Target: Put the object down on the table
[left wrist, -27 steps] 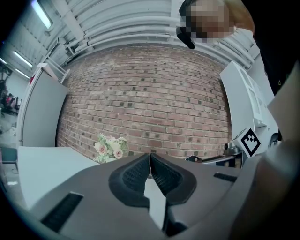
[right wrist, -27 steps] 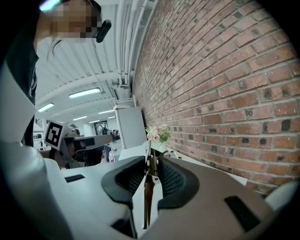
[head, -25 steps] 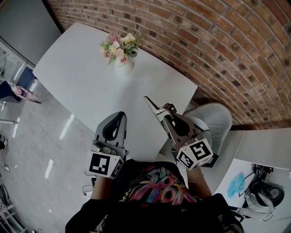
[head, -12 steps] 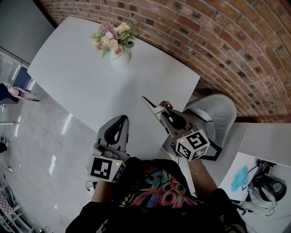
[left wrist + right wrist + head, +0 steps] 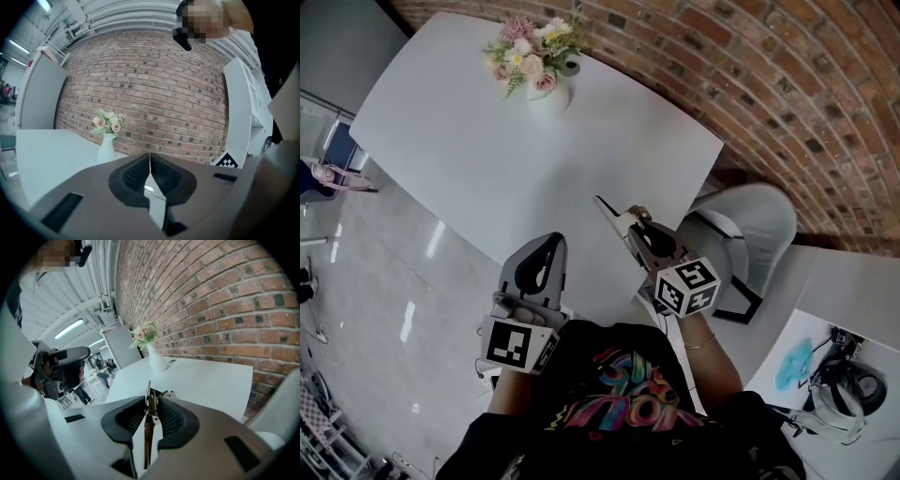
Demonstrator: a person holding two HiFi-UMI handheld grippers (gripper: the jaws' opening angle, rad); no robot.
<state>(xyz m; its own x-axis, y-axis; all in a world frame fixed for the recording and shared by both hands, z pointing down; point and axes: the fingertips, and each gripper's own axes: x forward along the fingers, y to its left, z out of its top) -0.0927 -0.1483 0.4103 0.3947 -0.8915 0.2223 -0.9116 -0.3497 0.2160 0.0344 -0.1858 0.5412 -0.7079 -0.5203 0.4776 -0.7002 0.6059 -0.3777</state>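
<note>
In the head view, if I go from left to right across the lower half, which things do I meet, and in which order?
left tongs, shut and empty → right tongs, shut on a thin object → grey chair

A white vase (image 5: 547, 97) is holding pink and cream flowers (image 5: 532, 56) at eleven o'clock in the head view. A brick wall (image 5: 787, 103) is running from twelve round to three o'clock. A pale chair (image 5: 748, 234) is sitting at three o'clock, just below the wall. A glossy floor (image 5: 384, 309) is catching light from seven to nine o'clock. A small blue thing (image 5: 794, 367) is lying at four o'clock.
</note>
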